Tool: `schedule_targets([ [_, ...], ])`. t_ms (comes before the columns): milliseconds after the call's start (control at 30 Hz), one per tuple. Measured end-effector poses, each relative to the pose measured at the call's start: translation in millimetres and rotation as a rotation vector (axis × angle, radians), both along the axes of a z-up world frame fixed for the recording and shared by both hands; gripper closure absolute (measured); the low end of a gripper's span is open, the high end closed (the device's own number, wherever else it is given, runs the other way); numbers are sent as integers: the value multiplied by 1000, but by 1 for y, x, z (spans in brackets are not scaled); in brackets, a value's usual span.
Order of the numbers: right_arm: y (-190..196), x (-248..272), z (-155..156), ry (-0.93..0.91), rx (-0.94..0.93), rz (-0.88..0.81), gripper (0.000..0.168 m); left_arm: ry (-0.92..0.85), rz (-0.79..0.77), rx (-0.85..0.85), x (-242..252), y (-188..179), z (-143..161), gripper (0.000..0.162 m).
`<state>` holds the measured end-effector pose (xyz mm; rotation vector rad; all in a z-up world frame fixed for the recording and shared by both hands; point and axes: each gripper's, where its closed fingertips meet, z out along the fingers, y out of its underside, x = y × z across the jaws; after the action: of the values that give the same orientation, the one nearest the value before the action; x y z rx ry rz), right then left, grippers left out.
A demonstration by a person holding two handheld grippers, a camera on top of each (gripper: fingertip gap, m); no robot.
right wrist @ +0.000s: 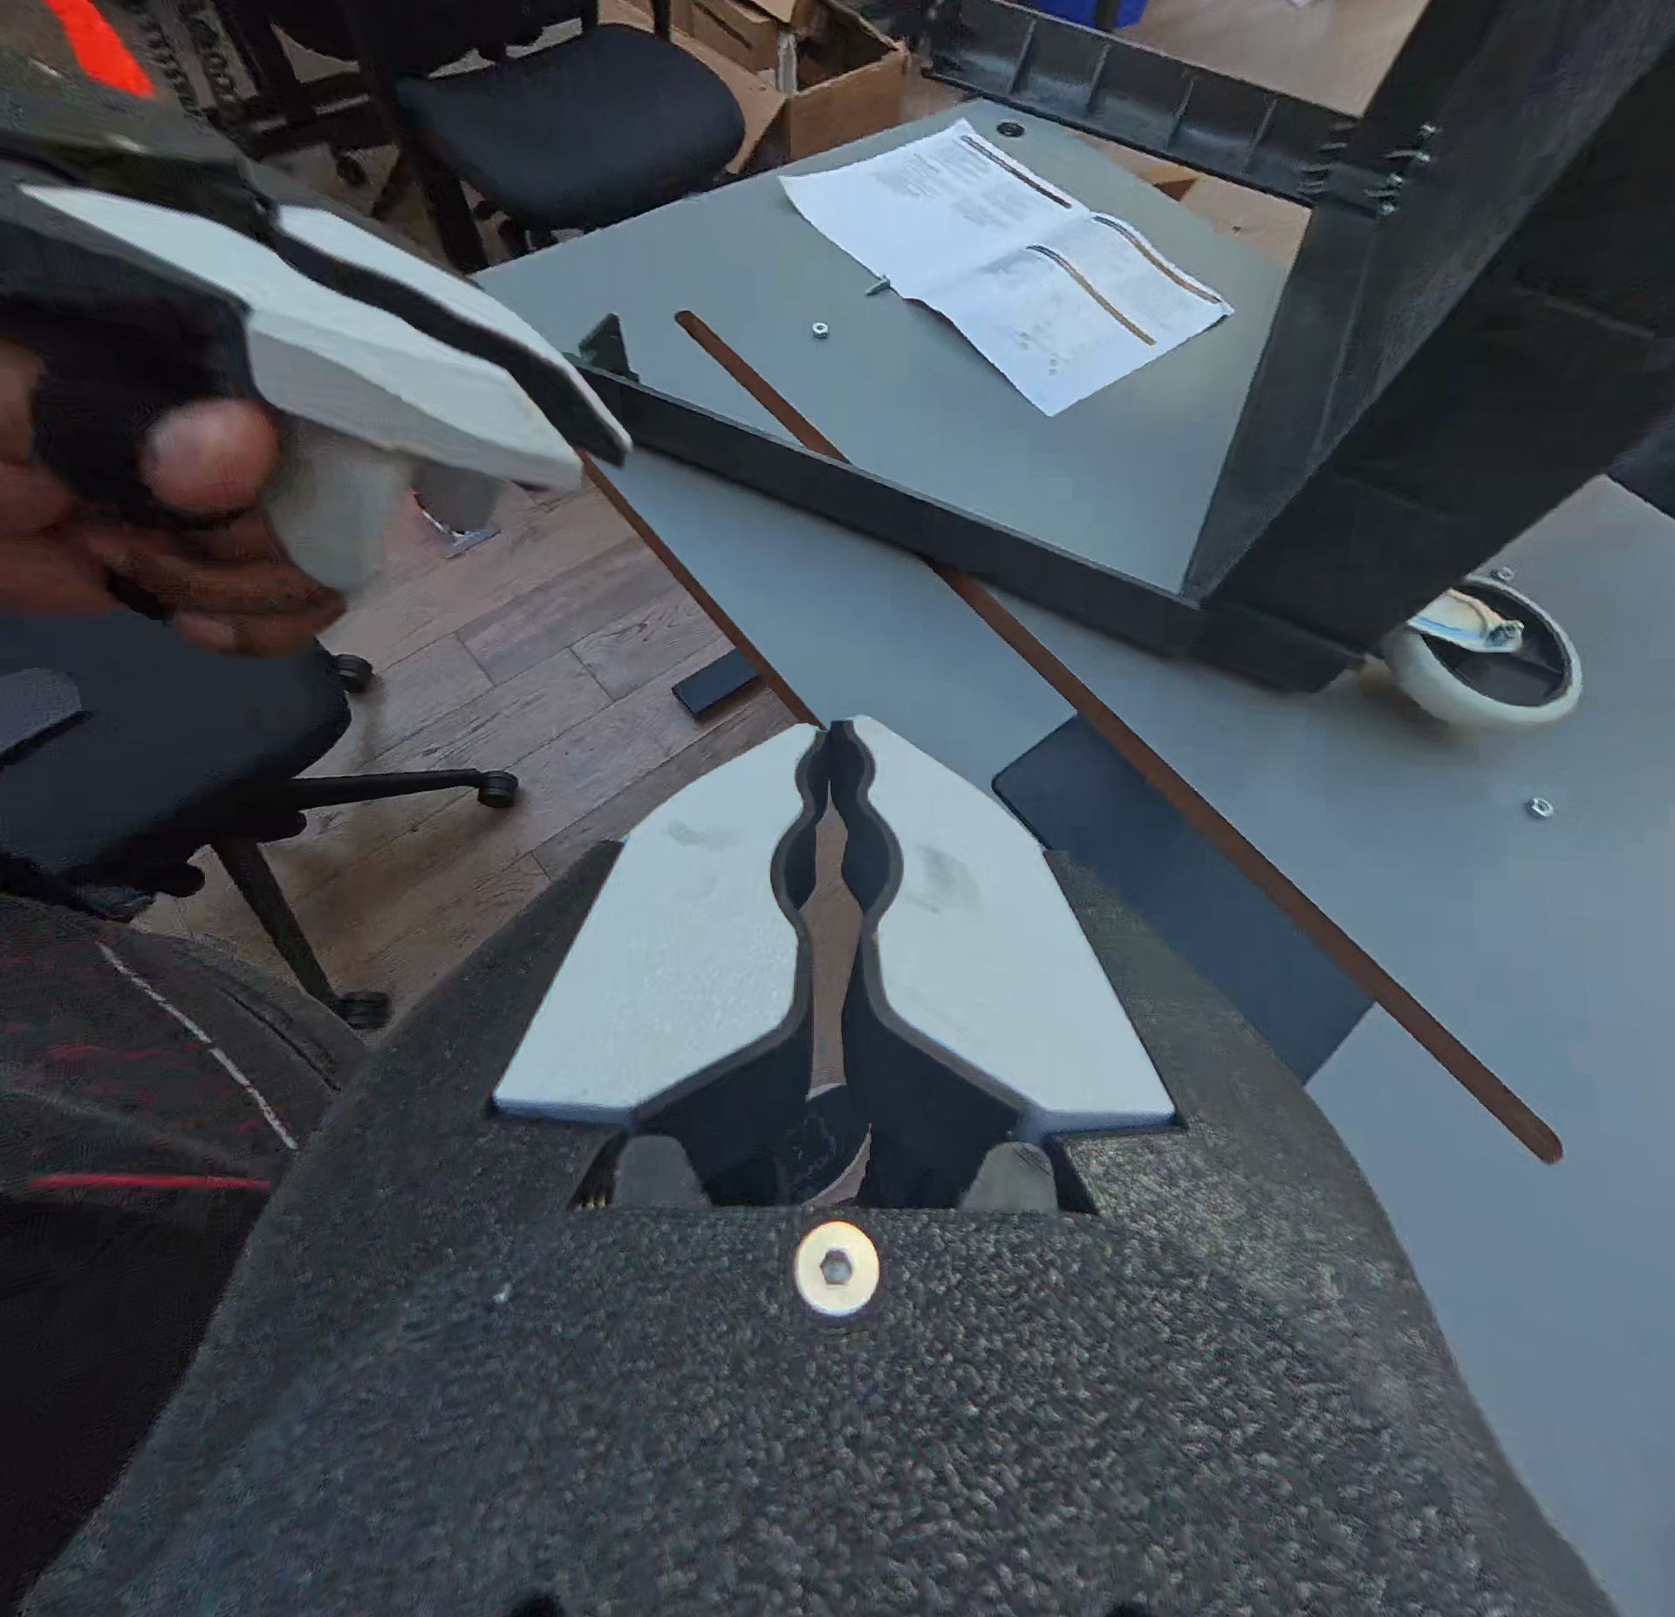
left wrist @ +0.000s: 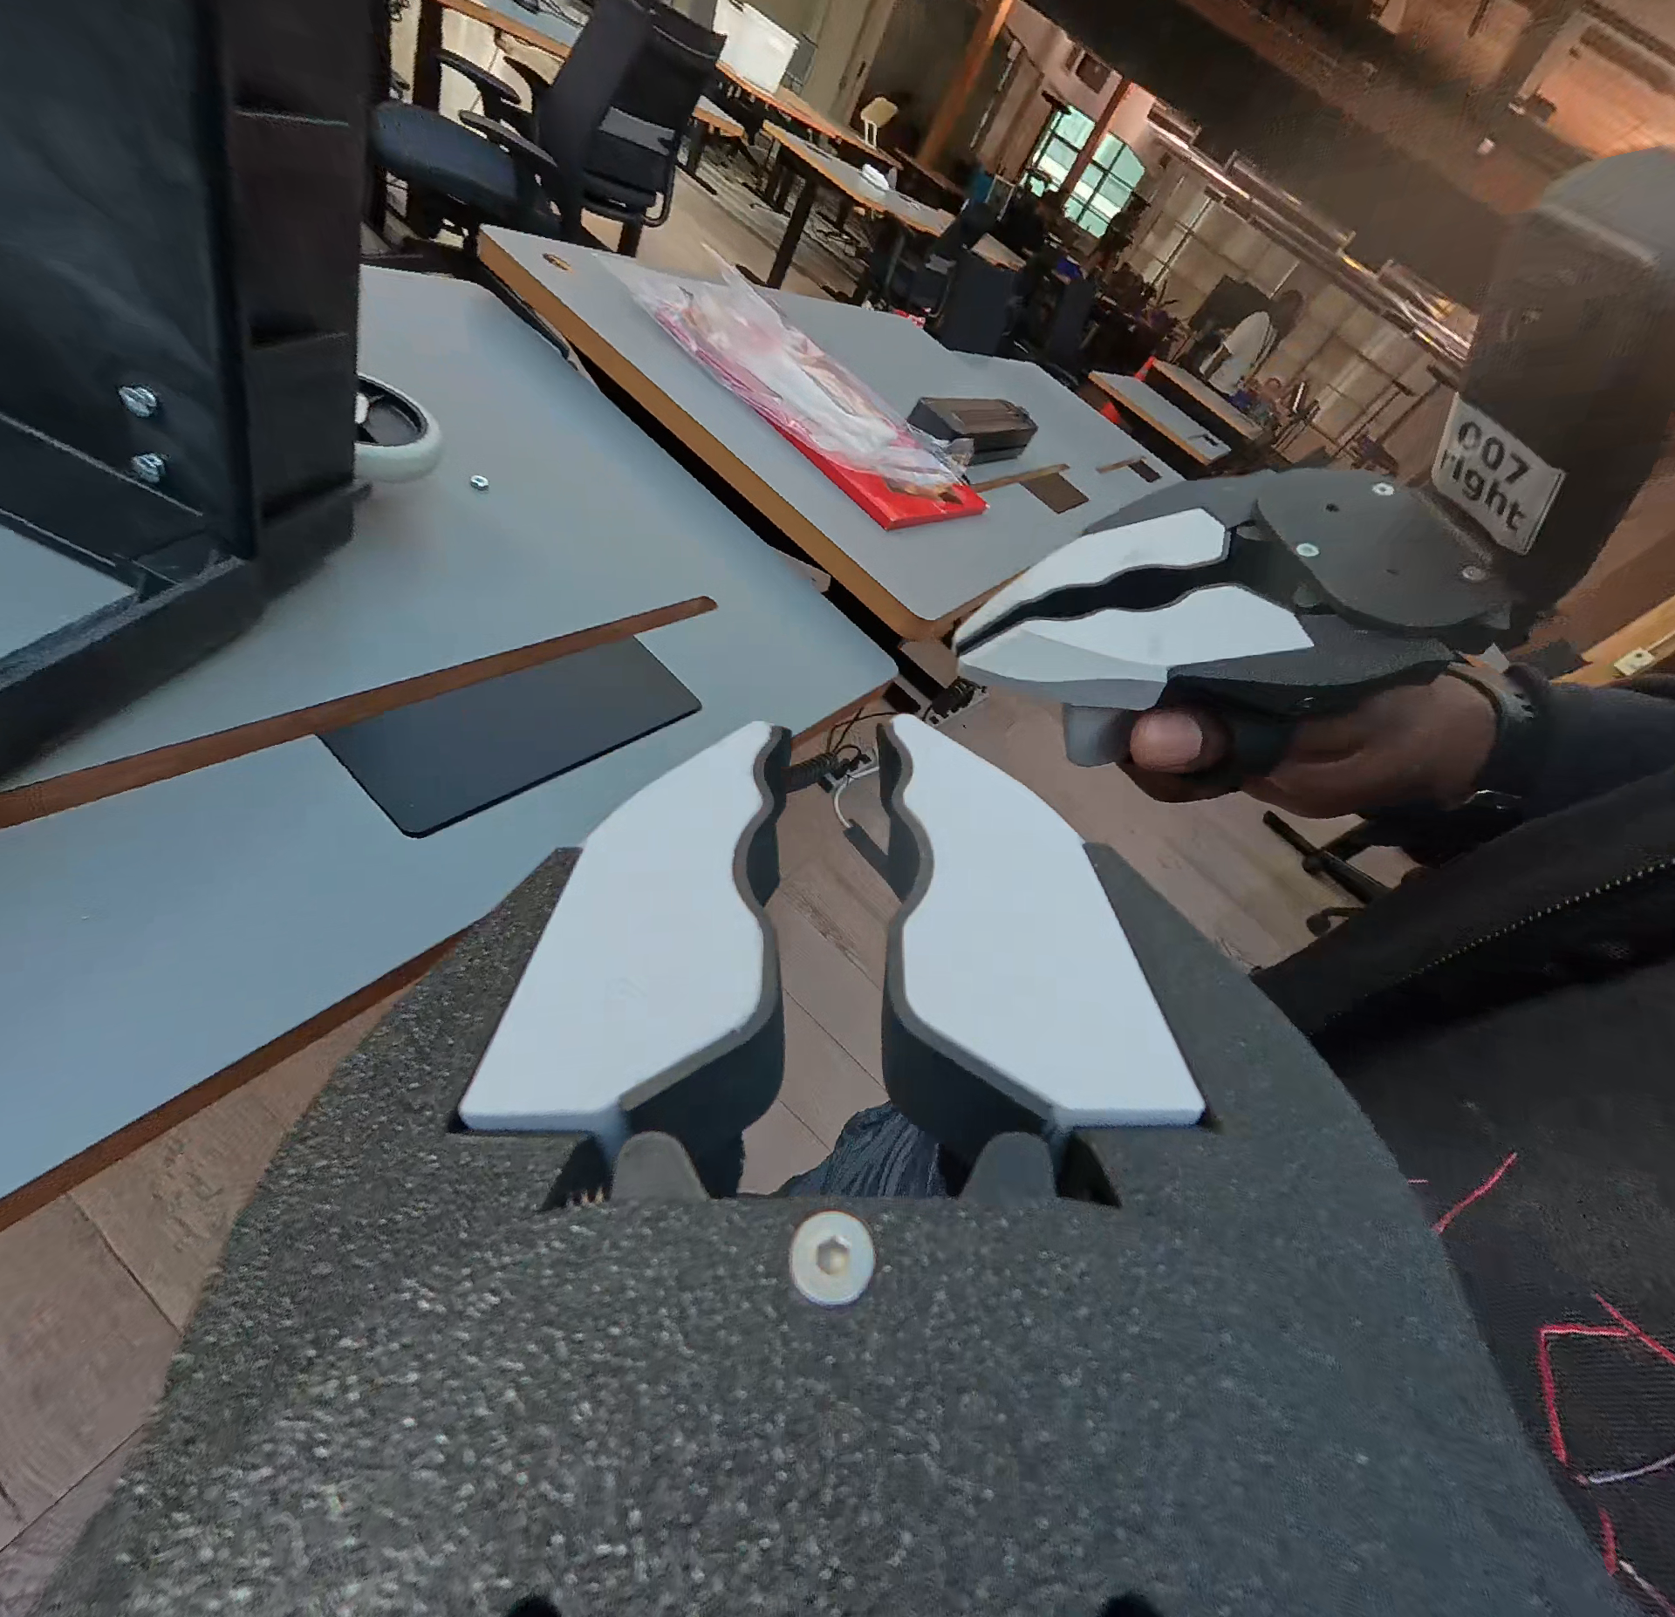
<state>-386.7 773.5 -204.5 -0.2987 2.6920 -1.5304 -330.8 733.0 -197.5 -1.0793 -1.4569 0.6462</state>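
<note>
Evidently idle: left tool (left wrist: 829,744) parted, empty, low centre off the grey surface (left wrist: 544,568) edge; right tool (right wrist: 838,731) closed on nothing. Loose nut (right wrist: 1538,806) sits right of frame, untouched.

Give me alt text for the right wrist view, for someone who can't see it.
The right gripper, shut and holding nothing, points over the edge of a grey table. On the table stand a black frame with a white caster wheel, a printed sheet and loose nuts; the left gripper shows at upper left.
</note>
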Motion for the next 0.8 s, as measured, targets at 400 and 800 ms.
schedule_targets([
  [400, 15, -40, 51, -67, -79, -89, 168, 154, -132, -34, 45, 68, 72, 162],
  [800, -32, -10, 62, -443, -143, 115, 168, 368, 589, 234, 147, -125, 79, 162],
])
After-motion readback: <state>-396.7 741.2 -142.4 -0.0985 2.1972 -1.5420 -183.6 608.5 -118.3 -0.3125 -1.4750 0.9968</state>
